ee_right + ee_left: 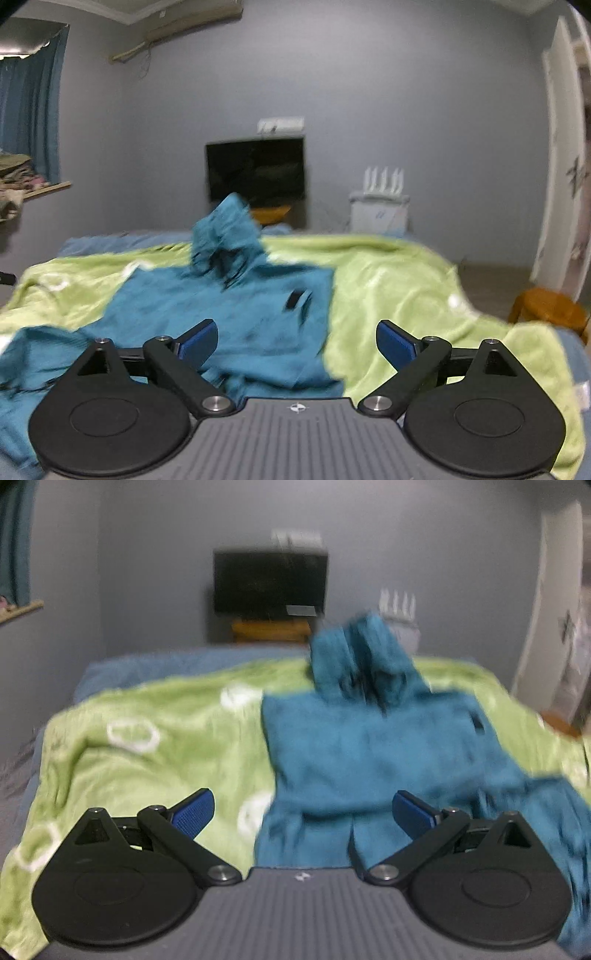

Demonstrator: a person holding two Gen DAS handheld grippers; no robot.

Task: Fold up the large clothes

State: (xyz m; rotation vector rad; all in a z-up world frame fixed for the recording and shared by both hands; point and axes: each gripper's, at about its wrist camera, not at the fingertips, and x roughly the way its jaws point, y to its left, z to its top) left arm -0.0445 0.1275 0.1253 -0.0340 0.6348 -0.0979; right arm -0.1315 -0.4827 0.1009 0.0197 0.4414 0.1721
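Observation:
A large teal garment (373, 749) lies partly folded on a green blanket (155, 716) on the bed. Its far part is bunched and sticks up. It also shows in the right wrist view (229, 314), with a dark tag (294, 300) on its right side. My left gripper (302, 810) is open and empty above the garment's near left edge. My right gripper (296, 341) is open and empty above the garment's near right edge. Both views are blurred.
The green blanket (406, 295) covers a blue bed sheet (147, 666). A dark TV (270, 583) stands on a wooden stand against the grey wall. A white router on a box (380, 206) and a wooden stool (550, 306) are at the right. A curtain (29, 114) hangs left.

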